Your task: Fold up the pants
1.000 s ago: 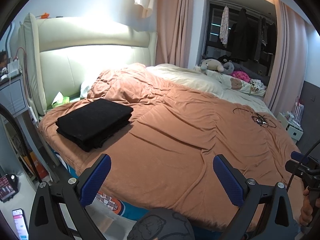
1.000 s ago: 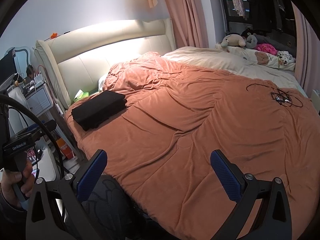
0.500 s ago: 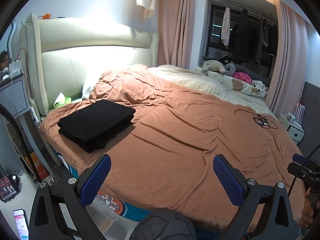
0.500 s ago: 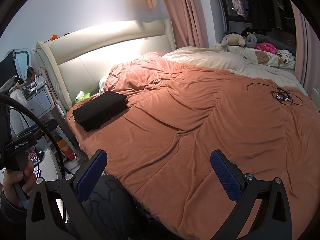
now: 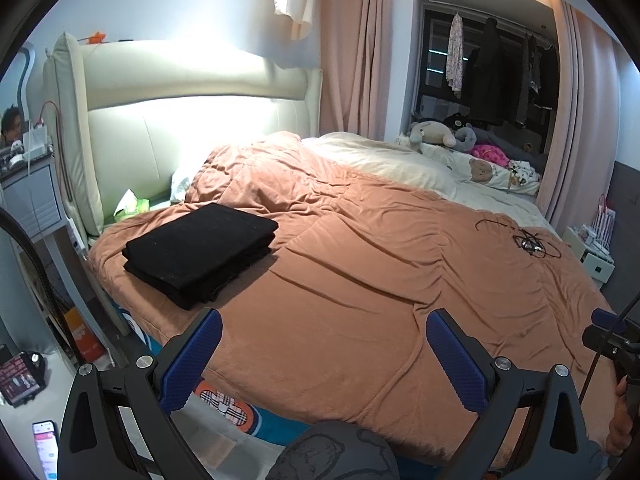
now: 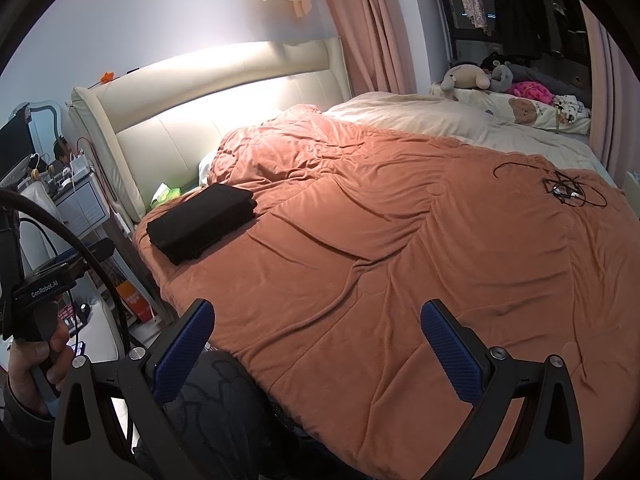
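From the left wrist view, the left gripper (image 5: 322, 350) is spread wide and holds nothing, hanging over the near edge of the bed (image 5: 400, 280). The pants (image 5: 198, 250) lie on the orange blanket as a neat black rectangular stack, several layers thick, near the bed's left corner close to the headboard (image 5: 180, 120). They sit ahead and to the left of this gripper, apart from it, with the long axis running diagonally from near-left to far-right. A tangle of black cable (image 5: 528, 240) lies far off to the right. At the right edge, a hand (image 5: 622, 420) grips the handle of the other tool.

From the right wrist view, the right gripper (image 6: 318, 344) is likewise spread and empty, over the blanket's near edge. The pants (image 6: 200, 222) appear smaller and well off to the left, further from this gripper than from the left one. At the left edge, a hand (image 6: 36, 360) holds the left tool's handle, and a green tissue pack (image 6: 166, 196) sits just beyond the pants by the headboard.

Judging from the tidy stack, the folding looks finished or nearly so. If any touch-up is needed, the left gripper is the nearer one and would reach forward and leftward.
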The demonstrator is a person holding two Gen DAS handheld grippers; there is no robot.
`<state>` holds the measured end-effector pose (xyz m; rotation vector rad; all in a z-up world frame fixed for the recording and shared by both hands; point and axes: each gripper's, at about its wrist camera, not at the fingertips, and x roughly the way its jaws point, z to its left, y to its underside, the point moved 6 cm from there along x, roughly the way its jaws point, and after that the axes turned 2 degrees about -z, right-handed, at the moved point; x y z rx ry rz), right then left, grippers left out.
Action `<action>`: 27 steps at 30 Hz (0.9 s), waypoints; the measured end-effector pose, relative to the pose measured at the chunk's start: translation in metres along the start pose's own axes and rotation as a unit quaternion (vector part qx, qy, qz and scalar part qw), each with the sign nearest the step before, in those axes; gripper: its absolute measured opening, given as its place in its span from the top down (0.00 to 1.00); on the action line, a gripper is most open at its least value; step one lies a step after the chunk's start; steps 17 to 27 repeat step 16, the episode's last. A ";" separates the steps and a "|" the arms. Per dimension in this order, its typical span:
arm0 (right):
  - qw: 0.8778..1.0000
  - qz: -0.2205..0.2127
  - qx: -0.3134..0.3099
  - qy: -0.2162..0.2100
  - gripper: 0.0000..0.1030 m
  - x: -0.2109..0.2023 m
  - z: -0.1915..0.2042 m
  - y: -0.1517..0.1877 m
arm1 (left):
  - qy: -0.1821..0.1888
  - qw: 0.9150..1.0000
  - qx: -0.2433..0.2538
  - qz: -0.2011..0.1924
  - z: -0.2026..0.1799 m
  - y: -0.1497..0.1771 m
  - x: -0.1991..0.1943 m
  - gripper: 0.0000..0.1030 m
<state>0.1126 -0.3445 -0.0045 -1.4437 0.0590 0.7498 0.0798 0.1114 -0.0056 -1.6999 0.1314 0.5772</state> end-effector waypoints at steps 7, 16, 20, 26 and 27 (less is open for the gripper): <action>1.000 -0.001 0.001 0.002 0.00 -0.003 -0.002 0.000 | -0.002 1.000 0.003 -0.007 -0.001 0.000 -0.004 0.00; 1.000 -0.006 0.006 0.007 0.00 -0.012 -0.005 0.004 | 0.006 1.000 0.007 -0.006 -0.005 0.004 -0.010 0.00; 1.000 -0.006 0.006 0.007 0.00 -0.012 -0.005 0.004 | 0.006 1.000 0.007 -0.006 -0.005 0.004 -0.010 0.00; 1.000 -0.006 0.006 0.007 0.00 -0.012 -0.005 0.004 | 0.006 1.000 0.007 -0.006 -0.005 0.004 -0.010 0.00; 1.000 -0.006 0.006 0.007 0.00 -0.012 -0.005 0.004 | 0.006 1.000 0.007 -0.006 -0.005 0.004 -0.010 0.00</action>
